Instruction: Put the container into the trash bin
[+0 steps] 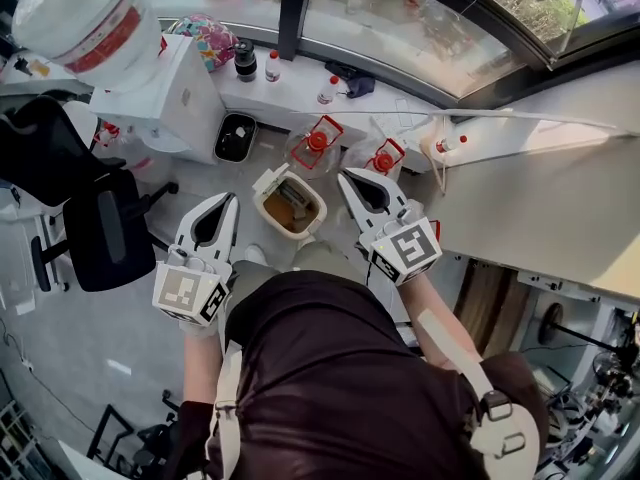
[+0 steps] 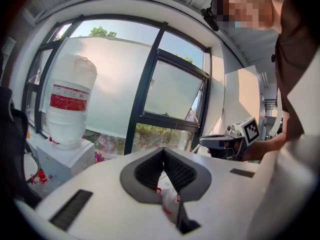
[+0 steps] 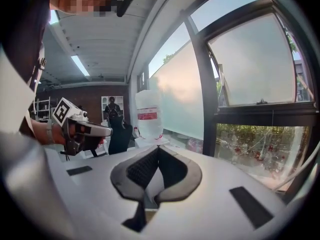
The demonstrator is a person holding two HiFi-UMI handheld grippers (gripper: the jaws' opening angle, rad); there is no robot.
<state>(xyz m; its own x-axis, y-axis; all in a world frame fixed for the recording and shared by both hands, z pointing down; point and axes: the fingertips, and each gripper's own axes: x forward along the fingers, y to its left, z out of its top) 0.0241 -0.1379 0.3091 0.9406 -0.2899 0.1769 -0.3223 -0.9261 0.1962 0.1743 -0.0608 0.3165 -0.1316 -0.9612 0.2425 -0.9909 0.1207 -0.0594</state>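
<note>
We hold both grippers low in front of us. The white left gripper (image 1: 231, 199) and the white right gripper (image 1: 344, 176) each have their dark-padded jaws pressed tip to tip, with nothing between them. Just beyond, between the two, stands the beige plastic trash bin (image 1: 320, 206). Its flip lid (image 1: 270, 179) is raised, and we cannot identify the brown contents. Farther off, on the floor by the window wall, sits a clear plastic container with a red cap (image 1: 317, 141), and a second such container (image 1: 384, 157) is beside it. Neither is touched. We judge that reaching in with the jaws unopened would knock one over. A smooth wall could also slip from the pads, or a swing could clip the raised lid.
</note>
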